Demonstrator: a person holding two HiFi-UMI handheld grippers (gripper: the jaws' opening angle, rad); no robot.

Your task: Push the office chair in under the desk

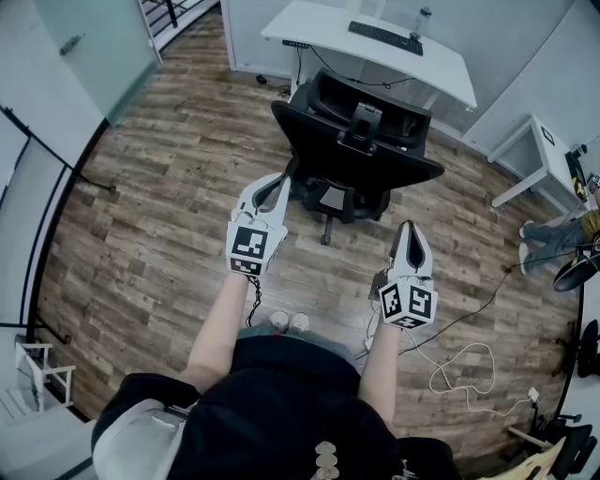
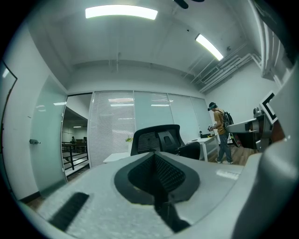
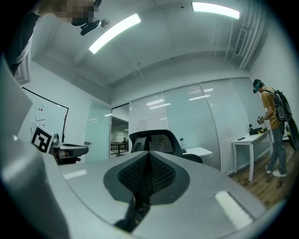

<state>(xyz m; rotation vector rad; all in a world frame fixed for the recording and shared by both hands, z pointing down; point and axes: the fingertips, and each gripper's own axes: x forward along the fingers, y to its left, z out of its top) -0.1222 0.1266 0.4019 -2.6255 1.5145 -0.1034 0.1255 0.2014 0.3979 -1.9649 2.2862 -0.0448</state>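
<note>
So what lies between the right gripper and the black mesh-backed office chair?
Nothing stands there. In the head view only bare brown wood-plank floor shows between the right gripper and the black mesh-backed office chair.

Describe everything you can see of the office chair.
The office chair is black, with a mesh-looking backrest, a headrest on a centre post and a wheeled base. It stands upright on the wood floor. Its back is towards the person and its seat faces the white desk, close to it but not pushed fully under. Only the floor touches it. The left gripper and right gripper, both shut, are short of it.
</note>
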